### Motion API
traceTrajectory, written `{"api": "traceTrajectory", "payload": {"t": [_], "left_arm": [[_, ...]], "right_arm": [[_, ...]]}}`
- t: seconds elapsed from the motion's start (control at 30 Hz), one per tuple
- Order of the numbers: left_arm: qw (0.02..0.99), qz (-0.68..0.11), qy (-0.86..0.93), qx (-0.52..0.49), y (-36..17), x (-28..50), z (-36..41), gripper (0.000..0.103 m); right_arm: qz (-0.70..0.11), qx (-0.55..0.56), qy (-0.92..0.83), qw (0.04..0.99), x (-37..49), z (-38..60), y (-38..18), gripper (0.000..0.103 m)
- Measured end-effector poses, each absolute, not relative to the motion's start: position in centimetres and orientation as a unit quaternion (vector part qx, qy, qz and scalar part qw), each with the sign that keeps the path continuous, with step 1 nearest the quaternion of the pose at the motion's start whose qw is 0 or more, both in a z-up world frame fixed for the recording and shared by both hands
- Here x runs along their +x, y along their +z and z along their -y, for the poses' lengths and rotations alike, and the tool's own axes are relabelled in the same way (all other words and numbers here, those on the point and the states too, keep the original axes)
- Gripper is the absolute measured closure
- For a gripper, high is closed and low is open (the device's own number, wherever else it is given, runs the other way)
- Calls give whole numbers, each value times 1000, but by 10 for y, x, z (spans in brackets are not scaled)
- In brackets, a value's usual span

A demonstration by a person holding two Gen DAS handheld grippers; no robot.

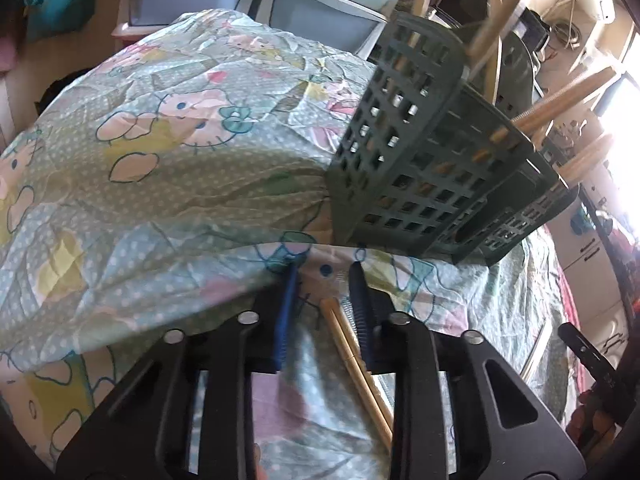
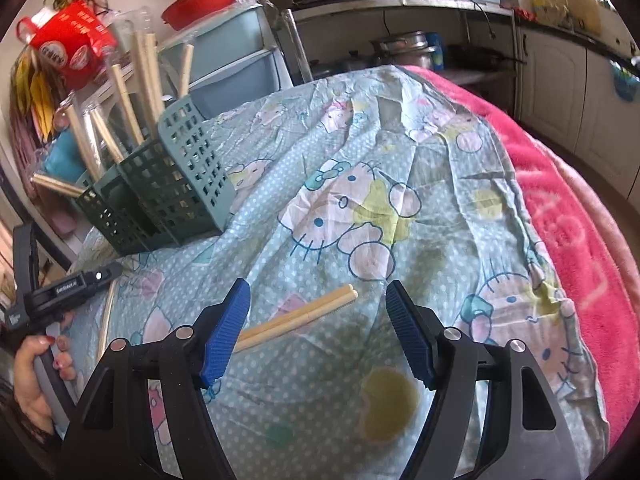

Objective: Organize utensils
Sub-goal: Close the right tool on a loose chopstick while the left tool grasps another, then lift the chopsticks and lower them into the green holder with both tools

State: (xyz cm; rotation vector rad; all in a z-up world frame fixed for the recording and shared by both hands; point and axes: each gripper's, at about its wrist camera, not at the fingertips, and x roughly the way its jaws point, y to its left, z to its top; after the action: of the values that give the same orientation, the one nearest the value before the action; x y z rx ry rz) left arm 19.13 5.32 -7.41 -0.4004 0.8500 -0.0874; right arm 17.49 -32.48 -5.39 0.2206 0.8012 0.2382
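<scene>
Chopsticks [image 1: 352, 344] sit loose between your left hand-held gripper [image 1: 326, 280] pads, right hand-held gripper [image 2: 318, 312] wide apart over another pair [image 2: 300, 320], so squeeze square before lifting toward the basket [image 1: 420, 168].

Left gripper [image 2: 96, 276] body reads "GenRobot.AI"; others illegible.
</scene>
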Motion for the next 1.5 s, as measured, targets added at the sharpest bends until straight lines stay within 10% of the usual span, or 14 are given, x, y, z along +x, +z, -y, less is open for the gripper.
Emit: {"api": "traceTrajectory", "payload": {"t": [0.73, 1.5], "left_arm": [[886, -404, -51, -223, -76, 189, -61, 91], [888, -367, -81, -266, -54, 165, -77, 100]], "right_arm": [[-413, 143, 86, 895, 196, 339, -74, 90], [-303, 147, 173, 925, 152, 319, -7, 99]]}}
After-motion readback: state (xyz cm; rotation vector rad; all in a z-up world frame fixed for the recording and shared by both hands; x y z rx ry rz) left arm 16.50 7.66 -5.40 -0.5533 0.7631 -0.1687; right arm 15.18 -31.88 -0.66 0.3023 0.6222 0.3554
